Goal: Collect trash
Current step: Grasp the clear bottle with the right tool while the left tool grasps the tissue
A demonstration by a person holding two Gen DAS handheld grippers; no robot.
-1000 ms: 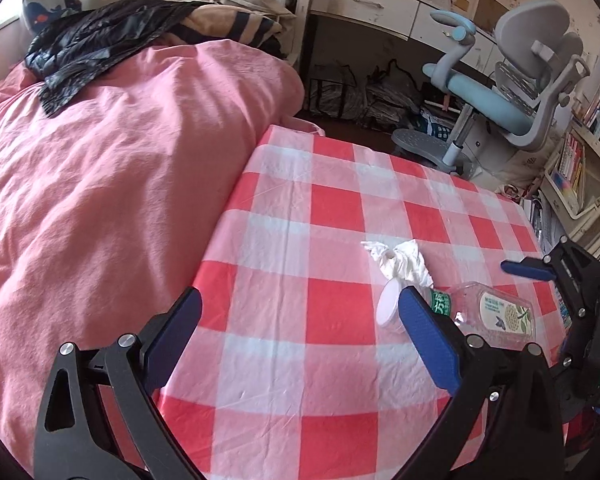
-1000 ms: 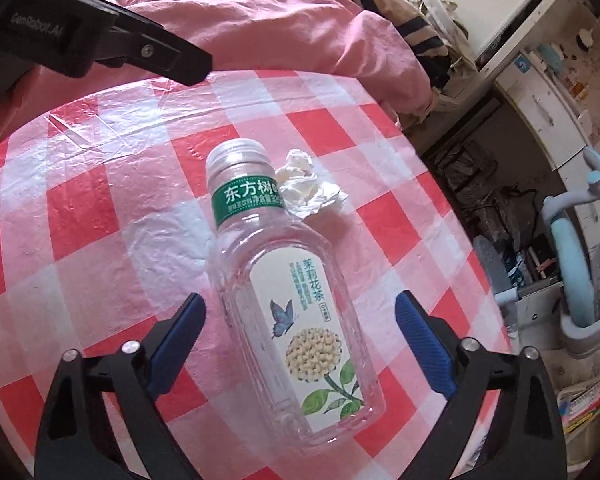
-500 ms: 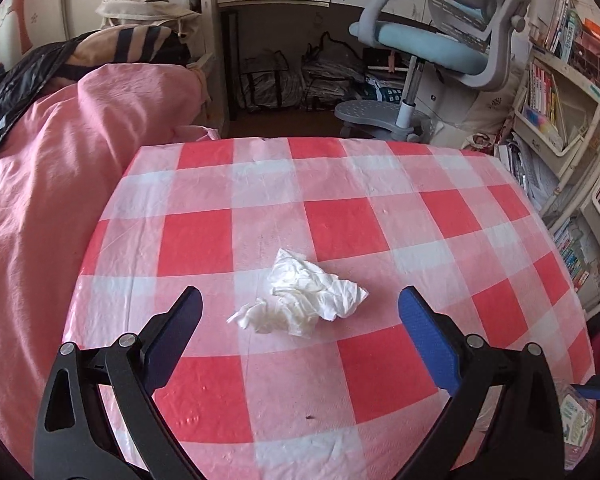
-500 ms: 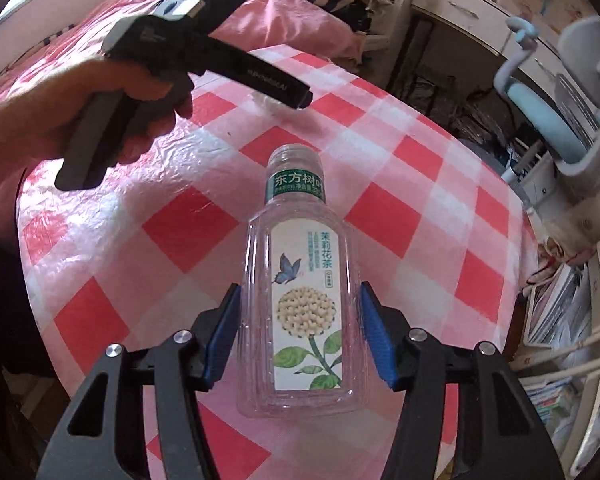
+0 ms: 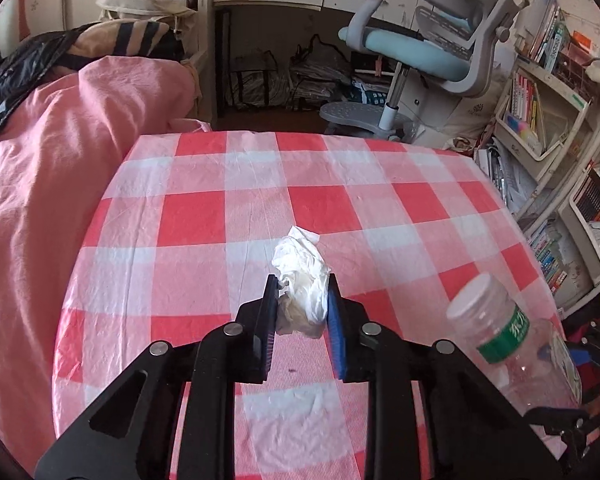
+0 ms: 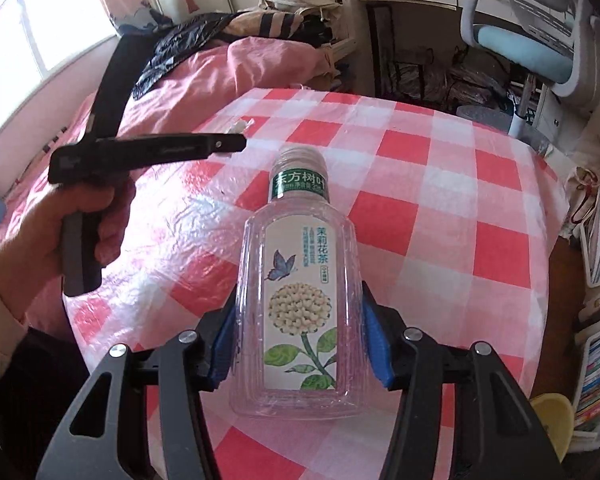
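Both claws are loaded: the left claw (image 5: 302,304) is clenched on a crumpled white tissue (image 5: 302,276), and the right claw (image 6: 298,344) is clenched across the lower body of a clear plastic bottle (image 6: 298,296). Both pieces of trash appear to be lifted off the red-and-white checked bench (image 5: 228,216), the tissue held over its middle and the bottle nearer its right edge, well apart from each other. No bin or bag for the trash can be made out in either view, so the step in hand looks like carrying both items away to wherever they are to be dropped. To do that well, I would keep both grips firm and steady, since the tissue is soft and only pinched at its lower part, and the bottle is smooth, light and apparently empty, so it could twist or slip between the blue pads (image 6: 374,344) if swung quickly. The bottle's long axis runs forward along the claw's fingers, with its capped neck (image 6: 298,160) pointing away from the camera and slightly up, base toward the claw. The tissue has no clear axis; its loose end sticks forward and up beyond the pads
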